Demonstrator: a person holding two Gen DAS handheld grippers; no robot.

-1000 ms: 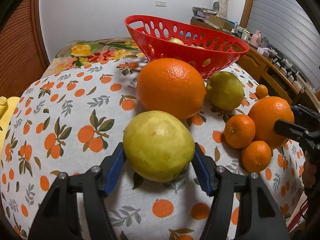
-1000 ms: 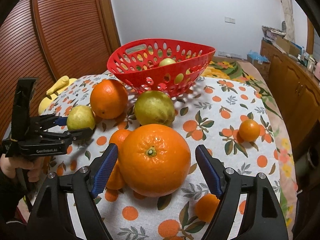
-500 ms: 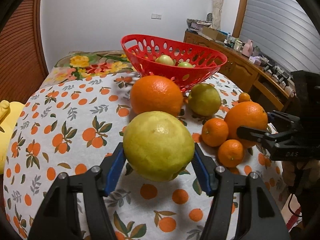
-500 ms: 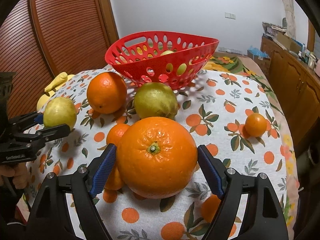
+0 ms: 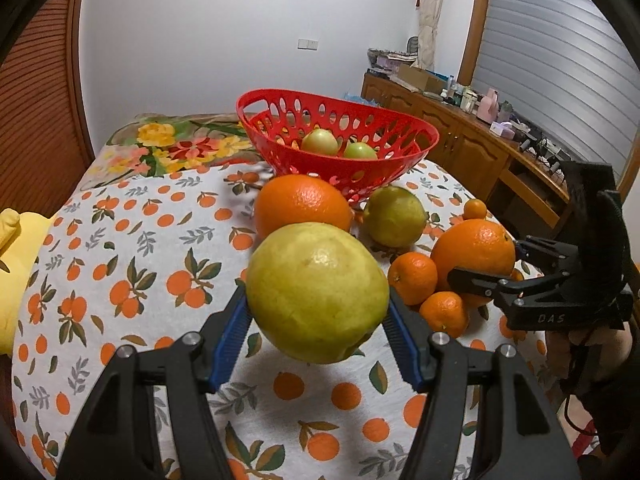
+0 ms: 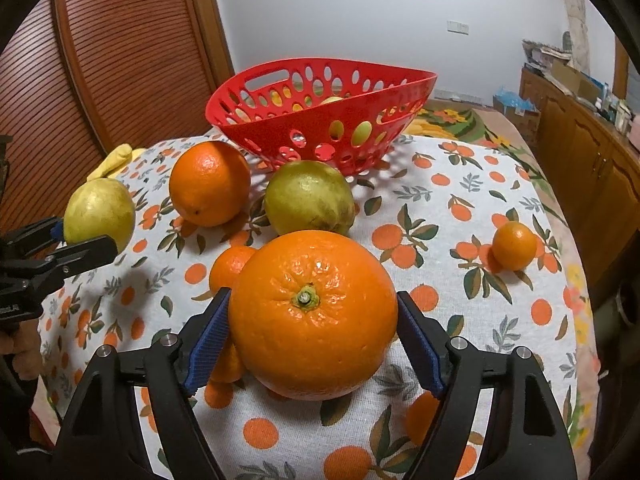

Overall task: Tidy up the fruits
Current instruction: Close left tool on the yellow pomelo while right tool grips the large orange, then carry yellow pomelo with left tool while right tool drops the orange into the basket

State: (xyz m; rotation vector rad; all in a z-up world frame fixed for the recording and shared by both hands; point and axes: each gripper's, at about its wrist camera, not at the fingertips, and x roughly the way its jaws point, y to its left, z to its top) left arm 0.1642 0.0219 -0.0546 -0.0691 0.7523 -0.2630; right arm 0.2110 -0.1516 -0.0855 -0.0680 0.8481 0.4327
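Note:
My left gripper (image 5: 318, 320) is shut on a big yellow-green lemon (image 5: 316, 292) and holds it above the tablecloth; it also shows in the right wrist view (image 6: 100, 214). My right gripper (image 6: 312, 332) is shut on a large orange (image 6: 314, 314), lifted off the cloth; it also shows in the left wrist view (image 5: 474, 252). A red basket (image 5: 340, 140) with two green fruits (image 5: 320, 142) stands at the back. Another orange (image 5: 302, 204), a lemon (image 5: 394, 216) and small tangerines (image 5: 412, 278) lie in front of it.
The table has an orange-print cloth (image 5: 140, 240). A yellow cushion (image 5: 16, 248) lies at its left edge. A wooden sideboard (image 5: 480, 144) with clutter runs along the right wall. One small tangerine (image 6: 514, 245) lies apart on the right.
Both grippers have risen with their fruits: the lemon and the large orange now hang higher above the cloth. The basket looks farther off in the left view.

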